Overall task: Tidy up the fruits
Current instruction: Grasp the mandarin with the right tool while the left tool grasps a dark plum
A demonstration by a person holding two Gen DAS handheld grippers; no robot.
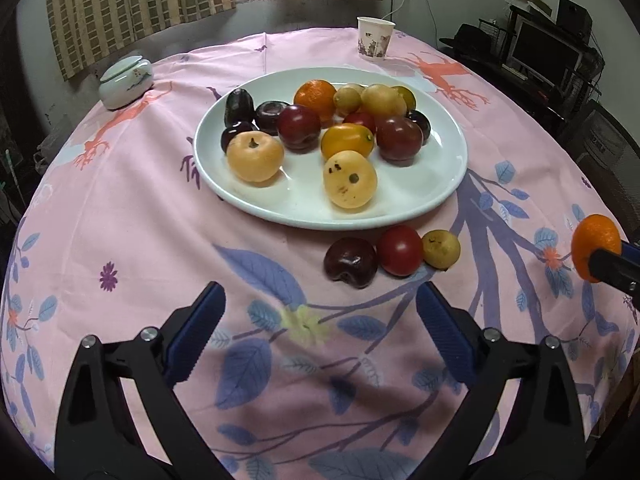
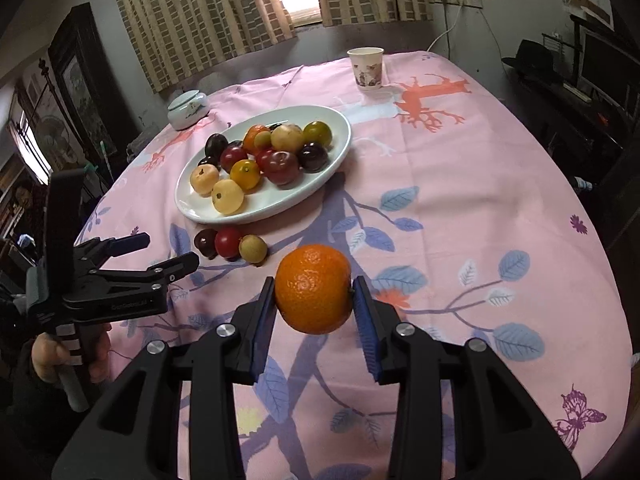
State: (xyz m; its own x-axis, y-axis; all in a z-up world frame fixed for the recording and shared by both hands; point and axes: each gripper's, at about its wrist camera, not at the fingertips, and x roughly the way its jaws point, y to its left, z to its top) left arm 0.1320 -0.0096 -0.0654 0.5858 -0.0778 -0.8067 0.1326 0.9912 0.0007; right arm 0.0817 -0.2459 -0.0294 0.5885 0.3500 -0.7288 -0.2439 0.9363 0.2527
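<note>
Right wrist view: the right gripper (image 2: 314, 300) is clamped on an orange (image 2: 313, 288) above the table's (image 2: 480, 184) near edge. The left gripper (image 1: 320, 320) hangs empty, fingers apart — plate (image 1: 420, 200) of fruit mid-table, three loose fruits (image 1: 394, 256) just beside its near rim.

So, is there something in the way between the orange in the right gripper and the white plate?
Nothing visible blocks it. The right gripper holds the orange above bare tablecloth. The three loose fruits lie by the white plate's near rim, left of the path, and the left gripper is further left.
</note>
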